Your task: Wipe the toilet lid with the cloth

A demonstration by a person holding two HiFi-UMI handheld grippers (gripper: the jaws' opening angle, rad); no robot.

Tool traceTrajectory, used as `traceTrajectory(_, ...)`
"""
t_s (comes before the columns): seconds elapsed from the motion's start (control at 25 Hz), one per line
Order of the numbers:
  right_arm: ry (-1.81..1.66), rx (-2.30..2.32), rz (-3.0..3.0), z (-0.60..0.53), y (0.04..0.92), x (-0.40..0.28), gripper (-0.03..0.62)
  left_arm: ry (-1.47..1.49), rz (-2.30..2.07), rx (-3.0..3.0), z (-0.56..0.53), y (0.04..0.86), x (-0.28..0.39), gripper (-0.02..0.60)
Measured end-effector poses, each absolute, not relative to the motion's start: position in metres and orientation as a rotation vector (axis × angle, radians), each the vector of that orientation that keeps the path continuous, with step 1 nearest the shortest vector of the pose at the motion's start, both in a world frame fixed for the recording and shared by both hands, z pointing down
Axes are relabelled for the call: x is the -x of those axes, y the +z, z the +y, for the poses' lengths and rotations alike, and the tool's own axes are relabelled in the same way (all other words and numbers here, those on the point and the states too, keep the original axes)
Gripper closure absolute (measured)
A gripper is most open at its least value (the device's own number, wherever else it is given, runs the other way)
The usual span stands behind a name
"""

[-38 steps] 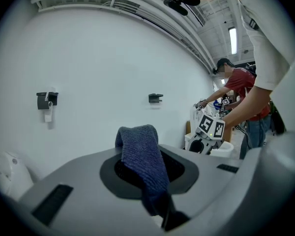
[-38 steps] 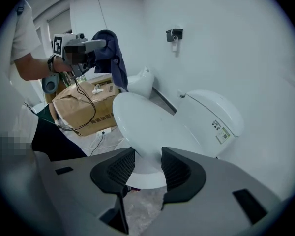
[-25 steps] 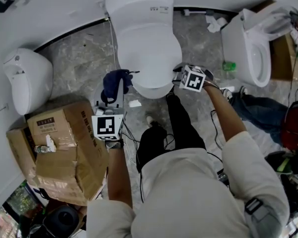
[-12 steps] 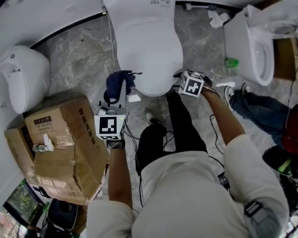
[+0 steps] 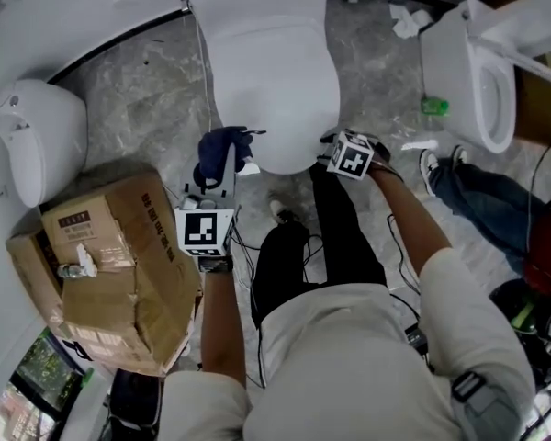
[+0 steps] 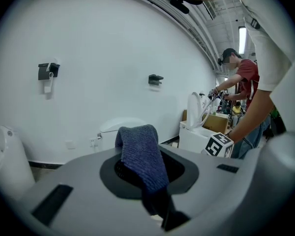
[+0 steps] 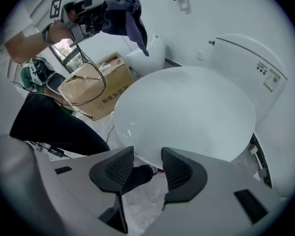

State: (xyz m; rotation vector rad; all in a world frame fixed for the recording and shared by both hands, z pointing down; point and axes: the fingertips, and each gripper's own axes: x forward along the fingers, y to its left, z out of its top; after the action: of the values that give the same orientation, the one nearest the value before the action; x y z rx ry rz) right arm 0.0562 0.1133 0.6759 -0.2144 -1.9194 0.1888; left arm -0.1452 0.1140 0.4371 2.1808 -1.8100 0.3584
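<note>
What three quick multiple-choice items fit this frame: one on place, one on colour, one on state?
1. Where is the cardboard box in the head view?
A. on the floor, to the person's left
B. on a shelf
C. in a sink

2. What colour is the cloth clamped in the left gripper?
A. red
B. dark blue
C. yellow

3. The toilet lid in front of the person is:
A. raised
B. down, closed
C. taken off

Answers:
1. A: the box lies on the marbled floor beside the left arm.
2. B: the left gripper view shows dark blue knit fabric draped between the pads.
3. B: the head view and the right gripper view both show an unbroken white dome, with no bowl visible.
</note>
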Motion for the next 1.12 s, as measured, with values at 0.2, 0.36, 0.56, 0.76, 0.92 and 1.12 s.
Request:
traceTrajectory(0.2,0.154,0.191,-1.906,0.118,0.692,-0.053,0.391,0.362,-1.797,-2.162,0.110,0.456,0.141,0.519)
traceTrajectory(0.36,0.170,0.181,-1.895,0.123,0.709,-0.054,0.391,0.380,-1.779,-2.148,0.110,0.471,0.142,0.520)
traceTrajectory(0.56,0.184,0.181,-1.884,0.129,0.726,-0.056,0.390,0.379,-1.779,-2.135,0.107,0.485,0.146,0.519)
traceTrajectory(0.76,0.179,0.181,-1.888,0.132,0.740,-0.055,0.390,0.389,-1.767,-2.116,0.099,0.499,0.150,0.520)
traceTrajectory(0.92,0.167,0.156,-1.883,0.133,0.748,-0.056,0.390,0.388,-1.762,-2.095,0.091,0.509,0.155,0.520)
traceTrajectory(1.12,0.227,0.140,-1.890,0.136,0.755,-0.063,0.390,0.386,-1.747,-2.074,0.077,0.524,0.160,0.520)
